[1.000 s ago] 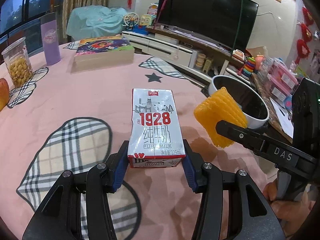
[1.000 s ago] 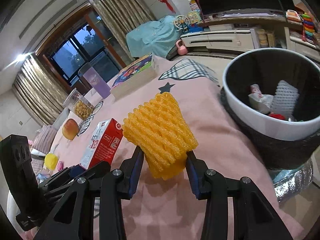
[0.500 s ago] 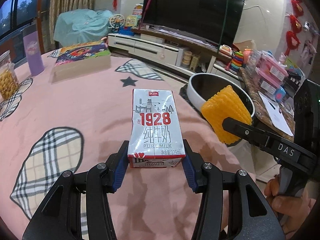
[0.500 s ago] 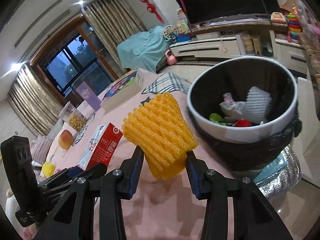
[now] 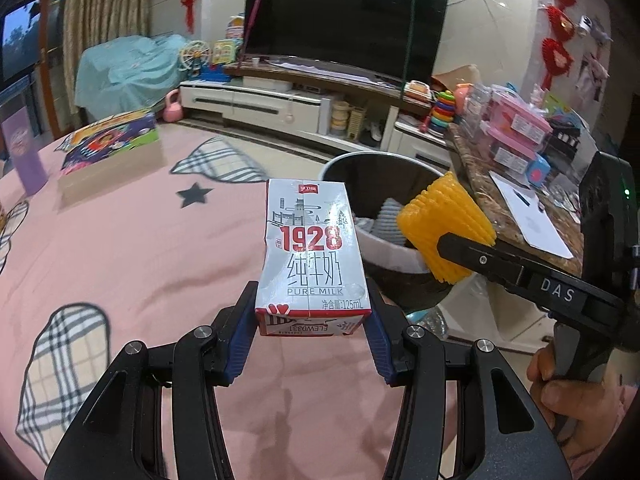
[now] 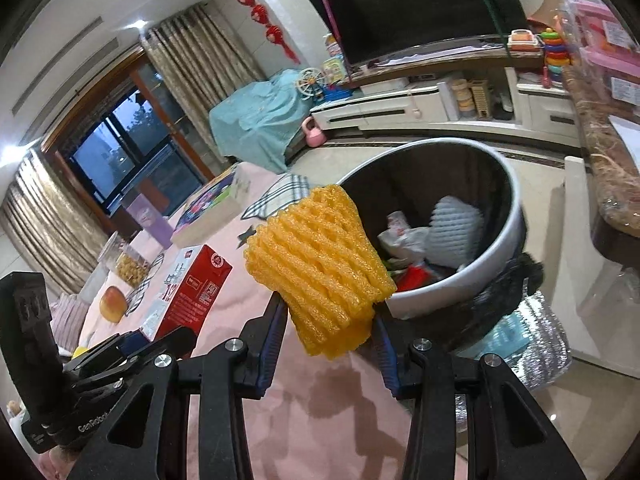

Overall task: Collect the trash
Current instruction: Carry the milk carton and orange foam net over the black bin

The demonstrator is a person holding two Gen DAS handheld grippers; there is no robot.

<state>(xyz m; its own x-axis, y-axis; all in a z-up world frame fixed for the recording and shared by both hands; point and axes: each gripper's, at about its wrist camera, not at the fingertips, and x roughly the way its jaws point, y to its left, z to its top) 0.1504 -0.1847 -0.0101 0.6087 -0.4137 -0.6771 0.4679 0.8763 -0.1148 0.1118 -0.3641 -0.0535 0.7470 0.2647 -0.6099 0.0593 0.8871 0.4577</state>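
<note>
Claws (image 5: 312, 344) (image 6: 330, 344) level, gripping carton (image 5: 312, 256), foam net (image 6: 320, 272).

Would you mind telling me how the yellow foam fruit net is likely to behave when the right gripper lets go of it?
The yellow foam fruit net looks like open mesh, so probably very light and springy. The right gripper pinches only its bottom, yet it stands upright, suggesting some stiffness. Released, it may bounce or drift.
</note>
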